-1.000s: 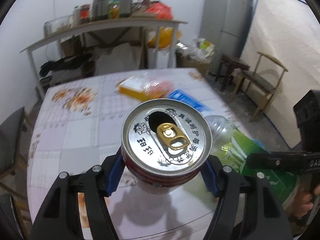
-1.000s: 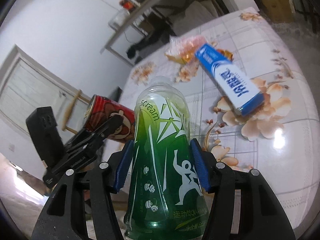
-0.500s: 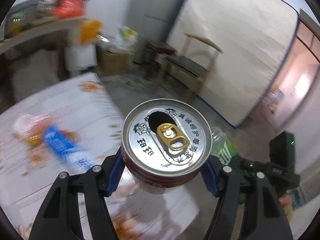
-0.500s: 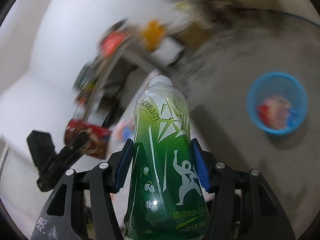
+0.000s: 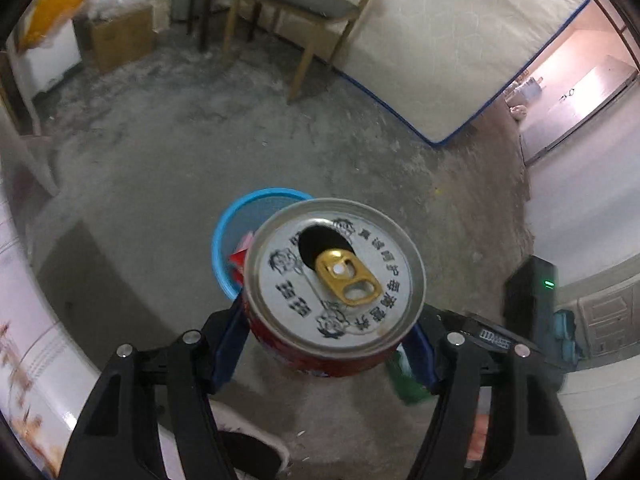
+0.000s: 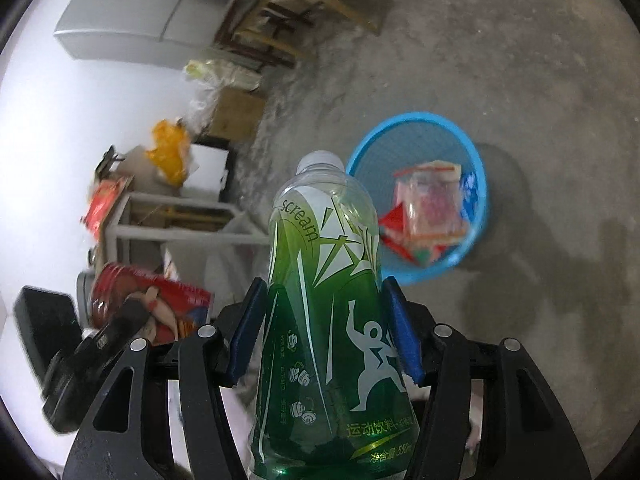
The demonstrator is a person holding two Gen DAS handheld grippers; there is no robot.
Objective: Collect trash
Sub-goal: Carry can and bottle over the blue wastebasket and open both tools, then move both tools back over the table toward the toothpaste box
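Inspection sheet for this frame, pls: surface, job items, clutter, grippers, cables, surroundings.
Surface: bare concrete floor, dusty.
Job's things: red can and green bottle, both held in the air near the blue basket, which stands on the floor.
Clutter: wrappers already in the basket.
Grippers: left gripper shut on the can; right gripper shut on the bottle.
Cables: nothing seen.
Surroundings: wooden chair, cardboard box, grey fridge.
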